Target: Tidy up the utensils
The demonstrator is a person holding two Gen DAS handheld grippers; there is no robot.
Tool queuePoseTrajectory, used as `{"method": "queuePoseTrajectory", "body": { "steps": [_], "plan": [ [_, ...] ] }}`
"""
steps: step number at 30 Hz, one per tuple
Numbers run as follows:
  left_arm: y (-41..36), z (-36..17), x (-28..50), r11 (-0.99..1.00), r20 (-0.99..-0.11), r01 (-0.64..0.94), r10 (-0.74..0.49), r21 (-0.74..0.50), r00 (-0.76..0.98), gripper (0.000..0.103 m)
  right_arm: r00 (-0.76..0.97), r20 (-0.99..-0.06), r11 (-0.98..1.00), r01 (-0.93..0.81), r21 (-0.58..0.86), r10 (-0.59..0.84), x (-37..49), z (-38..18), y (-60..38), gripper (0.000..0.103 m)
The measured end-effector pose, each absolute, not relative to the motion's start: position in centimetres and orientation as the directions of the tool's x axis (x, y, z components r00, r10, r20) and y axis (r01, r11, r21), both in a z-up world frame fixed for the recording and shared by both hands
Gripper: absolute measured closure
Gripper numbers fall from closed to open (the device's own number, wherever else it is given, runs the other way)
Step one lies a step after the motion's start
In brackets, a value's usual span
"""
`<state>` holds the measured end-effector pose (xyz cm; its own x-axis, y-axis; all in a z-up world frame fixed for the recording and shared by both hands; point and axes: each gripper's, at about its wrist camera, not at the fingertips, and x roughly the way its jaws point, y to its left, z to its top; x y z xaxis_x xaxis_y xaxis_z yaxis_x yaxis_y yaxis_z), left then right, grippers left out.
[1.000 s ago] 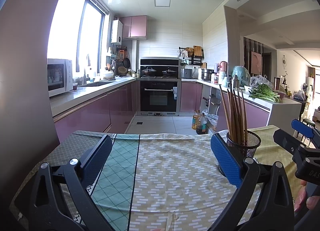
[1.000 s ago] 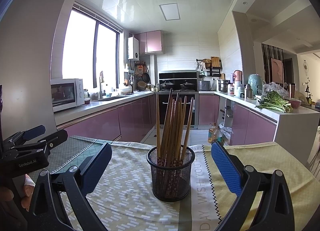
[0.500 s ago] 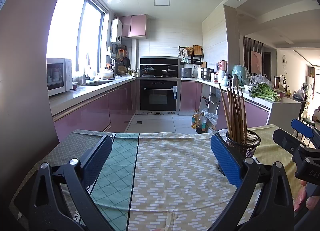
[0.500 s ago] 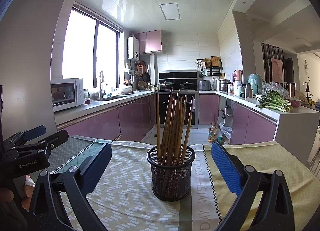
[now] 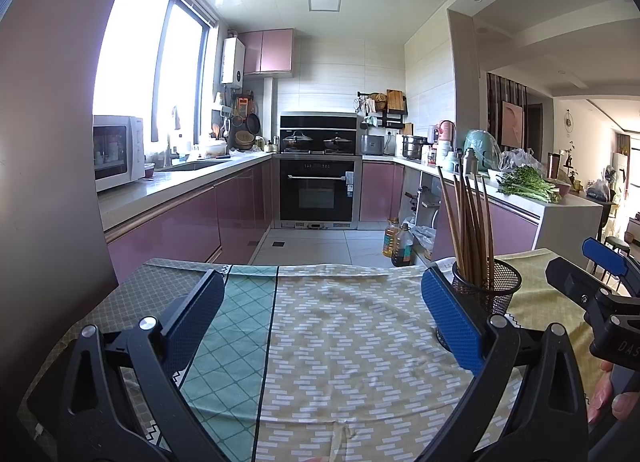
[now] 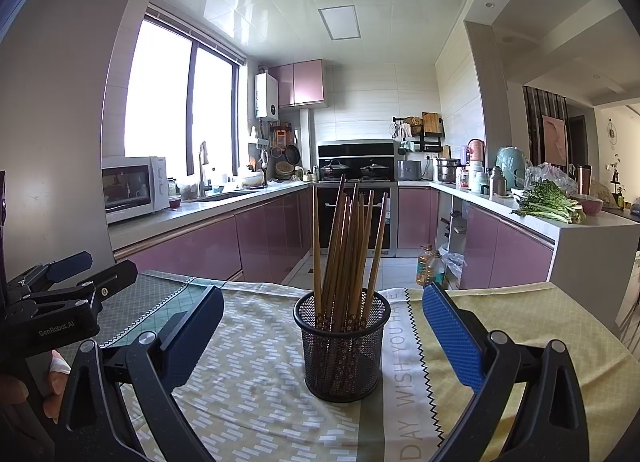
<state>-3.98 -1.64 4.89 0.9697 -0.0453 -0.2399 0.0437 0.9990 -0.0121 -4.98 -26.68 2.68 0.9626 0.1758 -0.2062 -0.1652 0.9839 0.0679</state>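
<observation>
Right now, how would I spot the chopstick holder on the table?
Find the table under the patterned cloth, in front of the kitchen. On it stands one black mesh cup, between the open fingers of the right gripper. Nothing else on the cloth stands upright, and brown chopsticks stick out of it.

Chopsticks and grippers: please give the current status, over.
Left gripper open, holding nothing. Right gripper open, lined up on the mesh cup. Chopsticks upright in the cup, untouched. Nothing in the way on the tablecloth.
</observation>
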Motion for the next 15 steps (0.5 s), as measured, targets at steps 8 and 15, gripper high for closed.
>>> {"method": "queuePoseTrajectory", "body": {
  "steps": [8, 15],
  "plan": [
    [-1.65, 4.86, -3.97, 0.999, -0.241, 0.043, -0.044, -0.01, 0.97, 0.006, 0.962, -0.208, 0.984, -0.165, 0.068, 0.175, -4.97, 2.68, -26.66, 0.007],
    [-1.82, 4.77, -4.03, 0.999, -0.241, 0.045, -0.046, -0.011, 0.969, 0.006, 0.962, -0.207, 0.984, -0.164, 0.069, 0.175, -4.93, 2.64, -26.67, 0.007]
  ]
}}
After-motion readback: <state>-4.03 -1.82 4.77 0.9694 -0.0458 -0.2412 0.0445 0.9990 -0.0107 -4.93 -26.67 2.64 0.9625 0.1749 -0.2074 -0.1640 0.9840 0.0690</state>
